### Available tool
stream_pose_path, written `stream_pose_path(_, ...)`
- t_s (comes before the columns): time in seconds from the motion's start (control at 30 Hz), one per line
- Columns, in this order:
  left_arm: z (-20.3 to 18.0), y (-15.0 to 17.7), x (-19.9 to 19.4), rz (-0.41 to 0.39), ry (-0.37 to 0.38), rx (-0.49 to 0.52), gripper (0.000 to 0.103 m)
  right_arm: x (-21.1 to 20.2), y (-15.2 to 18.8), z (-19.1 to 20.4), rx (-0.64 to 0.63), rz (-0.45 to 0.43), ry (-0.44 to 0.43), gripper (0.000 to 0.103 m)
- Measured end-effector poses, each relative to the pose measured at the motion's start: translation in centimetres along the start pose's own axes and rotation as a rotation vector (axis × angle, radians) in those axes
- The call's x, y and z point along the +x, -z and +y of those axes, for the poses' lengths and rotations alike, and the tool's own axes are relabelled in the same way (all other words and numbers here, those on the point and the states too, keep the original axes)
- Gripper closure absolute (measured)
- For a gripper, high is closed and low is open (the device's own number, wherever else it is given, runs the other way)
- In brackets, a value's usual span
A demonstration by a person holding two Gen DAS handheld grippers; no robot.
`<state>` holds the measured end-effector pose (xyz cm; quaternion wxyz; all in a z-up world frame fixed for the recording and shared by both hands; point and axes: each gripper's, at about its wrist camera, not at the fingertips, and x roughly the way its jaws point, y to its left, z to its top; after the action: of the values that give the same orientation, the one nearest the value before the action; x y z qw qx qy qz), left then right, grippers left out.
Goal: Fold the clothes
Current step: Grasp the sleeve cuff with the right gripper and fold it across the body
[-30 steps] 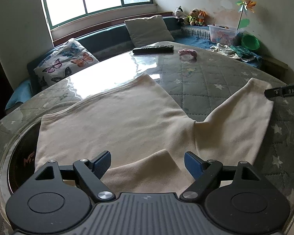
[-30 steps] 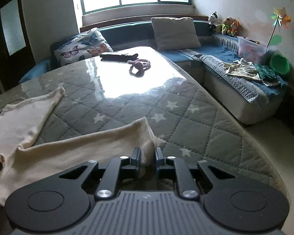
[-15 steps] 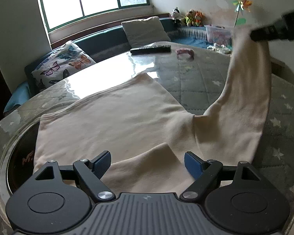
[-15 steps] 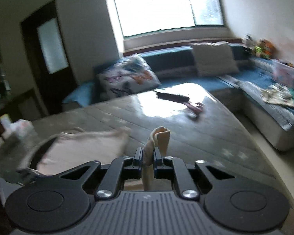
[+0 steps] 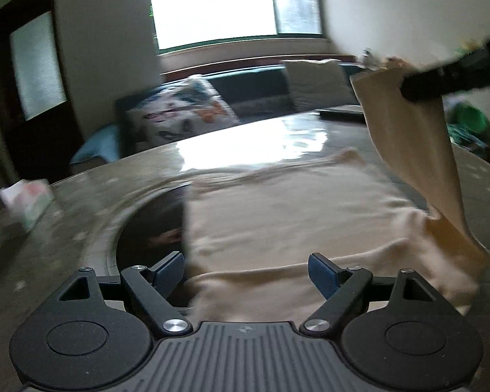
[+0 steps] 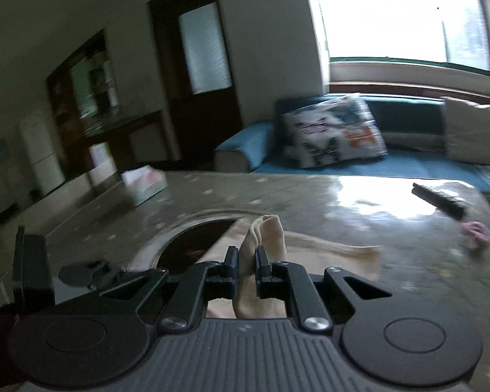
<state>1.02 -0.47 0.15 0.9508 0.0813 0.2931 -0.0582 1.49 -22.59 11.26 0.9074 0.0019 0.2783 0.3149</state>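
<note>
A cream sweatshirt [image 5: 284,215] lies spread on the round quilted table [image 5: 91,196]. My left gripper [image 5: 245,269] stands open low over its near edge, nothing between the blue pads. My right gripper [image 6: 246,261] is shut on the end of one cream sleeve [image 6: 266,232], which bunches up between its fingers. In the left wrist view that sleeve [image 5: 411,140] hangs lifted in the air at the right, with the right gripper's dark fingers [image 5: 447,78] pinching its top. The left gripper's body [image 6: 32,268] shows at the left edge of the right wrist view.
A dark round opening [image 5: 150,225] in the table lies partly under the sweatshirt's left side. A tissue box [image 6: 143,183] sits at the table's far left, a black remote [image 6: 437,199] and a pink toy [image 6: 475,233] at the far right. A blue sofa with pillows [image 6: 330,134] runs behind.
My right gripper has lifted the sleeve high and swung it leftward over the sweatshirt's body. The left gripper has turned to the left and stays open.
</note>
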Motion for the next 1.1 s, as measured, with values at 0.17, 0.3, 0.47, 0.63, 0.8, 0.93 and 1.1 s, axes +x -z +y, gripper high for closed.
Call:
stream_pose_path(0.17,3.2,0.8,-0.2,0.005,-0.067,-0.062,0.017,3.8,0.8,3.3,-0.050,0.085,-0.090,0.094)
stream_pose_path(0.3,4.3,0.8,-1.1,0.000,-0.092,-0.088,0.017,5.8,1.9,5.4,-0.087,0.153,-0.157,0.084)
stream_pose_path(0.47,4.4,0.5,-2.0,-0.018,-0.095,-0.085,0.017,5.6,2.1,5.4,-0.124,0.170,-0.149,0.084)
stream_pose_path(0.63,2.3,0.2,-1.6,-0.018,-0.048,-0.023,0.018,5.4,3.5,2.8,-0.182,0.256,-0.060,0.084)
stream_pose_path(0.8,0.2,0.0,-0.6,-0.004,-0.010,0.036,0.033,5.8,6.0,-0.7,-0.168,0.337,0.027,0.084)
stream_pose_path(0.93,-1.2,-0.1,0.4,0.017,0.004,0.075,0.060,6.2,7.4,-2.8,-0.132,0.354,0.071,0.084)
stream_pose_path(1.1,-1.0,1.1,2.2,0.066,-0.028,0.119,0.074,5.8,8.0,-3.5,-0.120,0.348,0.064,0.084)
